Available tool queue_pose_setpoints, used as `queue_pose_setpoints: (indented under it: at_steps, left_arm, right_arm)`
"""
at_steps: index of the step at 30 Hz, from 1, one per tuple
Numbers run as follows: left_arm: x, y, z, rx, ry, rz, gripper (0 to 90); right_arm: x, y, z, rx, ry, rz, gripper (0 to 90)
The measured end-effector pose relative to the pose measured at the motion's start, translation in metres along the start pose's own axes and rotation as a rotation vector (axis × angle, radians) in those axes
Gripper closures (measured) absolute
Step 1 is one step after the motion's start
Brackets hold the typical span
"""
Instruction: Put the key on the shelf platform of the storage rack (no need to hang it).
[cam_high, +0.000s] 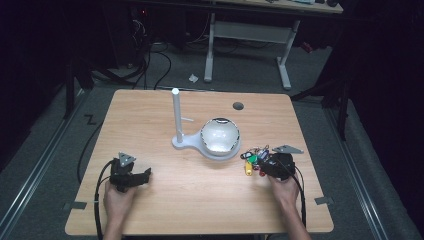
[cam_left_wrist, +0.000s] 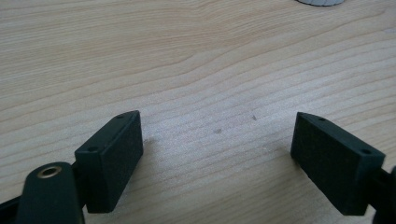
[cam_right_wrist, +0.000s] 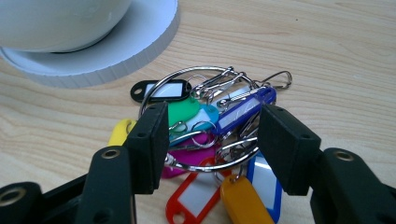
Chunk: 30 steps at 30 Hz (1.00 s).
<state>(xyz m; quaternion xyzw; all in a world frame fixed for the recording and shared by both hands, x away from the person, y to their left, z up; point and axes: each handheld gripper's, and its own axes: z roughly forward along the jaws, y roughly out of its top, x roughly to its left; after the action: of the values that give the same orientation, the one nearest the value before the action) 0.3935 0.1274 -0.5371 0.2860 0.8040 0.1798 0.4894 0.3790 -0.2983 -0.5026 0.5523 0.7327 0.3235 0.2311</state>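
Right tool (cam_right_wrist: 212, 135) is half open, jaws straddling the key tag bunch (cam_right_wrist: 210, 140) on the tabletop (cam_right_wrist: 327, 56), not clamped yet. Left tool (cam_left_wrist: 217, 154) gapes wide, empty.

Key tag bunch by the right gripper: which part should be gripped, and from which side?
Probably the big metal ring, from above. The key tag bunch lies flat on the table, with its plastic tags fanned loosely and likely to slip. The ring threads them all, and the right gripper already straddles its near arc, jaws open.
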Motion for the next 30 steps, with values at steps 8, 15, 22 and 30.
queue_pose_setpoints:
  at_steps: [8,15,22,30]
  left_arm:
    - [0.000,0.000,0.000,0.000,0.001,-0.002,17.3]
    - [0.000,0.000,0.000,0.000,0.001,-0.002,17.3]
    - [0.000,0.000,0.000,0.000,0.000,-0.002,17.3]
    - [0.000,0.000,0.000,0.000,0.000,-0.001,17.3]
  right_arm:
    - [-0.002,0.008,0.014,0.032,-0.011,0.014,42.7]
    - [-0.002,0.010,0.025,0.047,-0.013,0.019,42.3]
    - [0.003,0.014,0.032,0.072,-0.010,-0.009,42.4]
    - [0.004,0.018,0.040,0.085,0.005,-0.013,44.5]
